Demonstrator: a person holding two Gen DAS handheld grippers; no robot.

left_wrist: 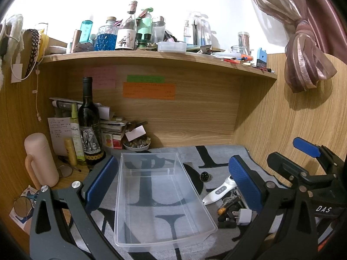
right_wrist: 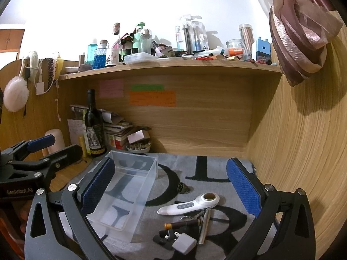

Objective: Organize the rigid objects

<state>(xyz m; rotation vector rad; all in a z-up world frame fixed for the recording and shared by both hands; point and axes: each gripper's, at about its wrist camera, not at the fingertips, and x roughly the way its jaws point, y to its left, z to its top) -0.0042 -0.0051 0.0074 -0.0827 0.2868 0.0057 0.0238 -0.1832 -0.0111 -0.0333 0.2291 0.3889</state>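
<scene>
An empty clear plastic bin (left_wrist: 160,197) lies on the grey lettered mat; it also shows in the right wrist view (right_wrist: 128,186). To its right lie a white handheld device (right_wrist: 188,204), a brown tube with an orange cap (right_wrist: 182,224), a silver bar (right_wrist: 205,227), a white plug adapter (right_wrist: 184,242), a black piece (right_wrist: 161,241) and a small dark round object (right_wrist: 181,187). My left gripper (left_wrist: 173,184) is open above the bin. My right gripper (right_wrist: 171,190) is open above the loose items. Both are empty.
A wine bottle (left_wrist: 90,125), small yellow bottles, a pink flask (left_wrist: 41,160), stacked papers and a bowl (left_wrist: 136,145) crowd the back left corner. A cluttered shelf (left_wrist: 151,56) runs overhead. A wooden wall (right_wrist: 292,151) and a tied curtain (right_wrist: 303,32) stand at the right.
</scene>
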